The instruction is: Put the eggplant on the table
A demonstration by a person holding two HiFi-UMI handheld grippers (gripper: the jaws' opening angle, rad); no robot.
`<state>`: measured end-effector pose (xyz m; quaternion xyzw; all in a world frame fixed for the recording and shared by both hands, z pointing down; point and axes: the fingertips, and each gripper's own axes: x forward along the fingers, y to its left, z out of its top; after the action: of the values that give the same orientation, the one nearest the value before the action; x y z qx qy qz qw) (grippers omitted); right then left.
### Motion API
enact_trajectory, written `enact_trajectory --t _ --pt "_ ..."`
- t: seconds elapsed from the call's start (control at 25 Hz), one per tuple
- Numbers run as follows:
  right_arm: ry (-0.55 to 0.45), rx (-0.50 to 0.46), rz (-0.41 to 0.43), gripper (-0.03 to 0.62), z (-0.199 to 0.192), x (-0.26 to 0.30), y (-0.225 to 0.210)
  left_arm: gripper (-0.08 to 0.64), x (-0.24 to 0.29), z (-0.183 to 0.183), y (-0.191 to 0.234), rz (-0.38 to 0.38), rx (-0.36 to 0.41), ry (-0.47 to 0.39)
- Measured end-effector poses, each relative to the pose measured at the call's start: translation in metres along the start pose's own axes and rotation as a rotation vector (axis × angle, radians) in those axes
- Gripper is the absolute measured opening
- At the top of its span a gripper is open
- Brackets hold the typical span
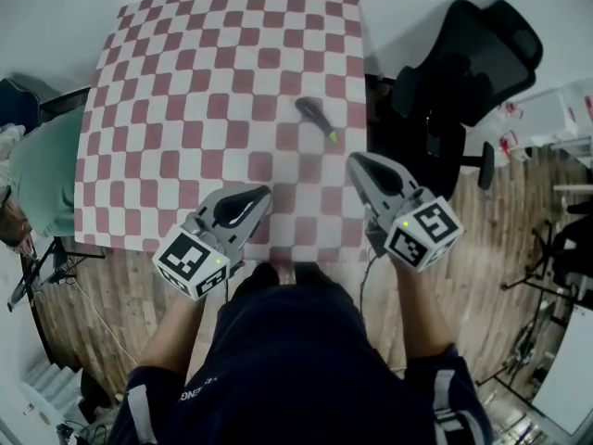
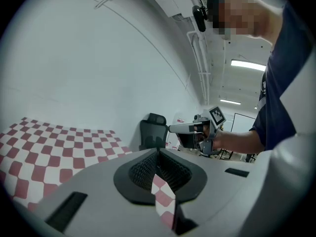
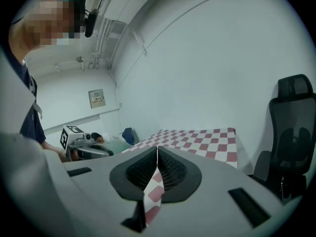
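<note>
A small dark eggplant [image 1: 315, 117] with a green stem end lies on the red-and-white checked table [image 1: 185, 109], near its right edge. Both grippers hang over the table's near edge, apart from the eggplant. My left gripper [image 1: 262, 193] points at the table's middle; its jaws meet at the tip with nothing between them [image 2: 158, 152]. To its right, my right gripper [image 1: 355, 160] is also shut and empty [image 3: 157, 149], its tip a short way in front of the eggplant. Neither gripper view shows the eggplant.
A black office chair [image 1: 463, 72] stands right of the table. A person in green [image 1: 42, 170] is at the table's left edge. Wooden floor with stands and cables [image 1: 547, 276] surrounds the table. The operator's dark clothing [image 1: 287, 360] fills the bottom of the head view.
</note>
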<state>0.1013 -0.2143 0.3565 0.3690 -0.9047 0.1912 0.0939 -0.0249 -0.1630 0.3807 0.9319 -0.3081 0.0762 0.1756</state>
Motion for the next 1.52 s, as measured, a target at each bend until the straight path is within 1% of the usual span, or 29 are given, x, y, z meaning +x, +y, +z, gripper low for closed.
enact_trajectory --t 0.2,0.32,0.56,0.68,1.04,1.52 --pt "-0.076 -0.020 0.007 0.018 0.019 -0.025 0.027 0.037 -0.010 0.003 -0.013 -0.012 0.025 -0.003" --pt "-0.099 -0.034 0.020 0.017 0.020 -0.033 0.046 0.037 -0.015 0.003 -0.020 -0.017 0.044 -0.007" --pt "-0.055 -0.100 0.038 0.017 0.003 -0.034 0.076 0.037 -0.023 0.007 -0.033 -0.023 0.056 -0.015" --pt "-0.048 -0.109 0.051 0.018 0.001 -0.036 0.085 0.037 -0.025 0.008 -0.036 -0.025 0.056 -0.019" --pt "-0.031 -0.090 0.043 0.018 -0.002 -0.037 0.083 0.037 -0.021 0.014 -0.040 -0.033 0.079 -0.028" --pt "0.024 -0.065 0.011 0.017 -0.016 -0.029 0.064 0.037 -0.014 0.015 -0.037 -0.030 0.070 -0.024"
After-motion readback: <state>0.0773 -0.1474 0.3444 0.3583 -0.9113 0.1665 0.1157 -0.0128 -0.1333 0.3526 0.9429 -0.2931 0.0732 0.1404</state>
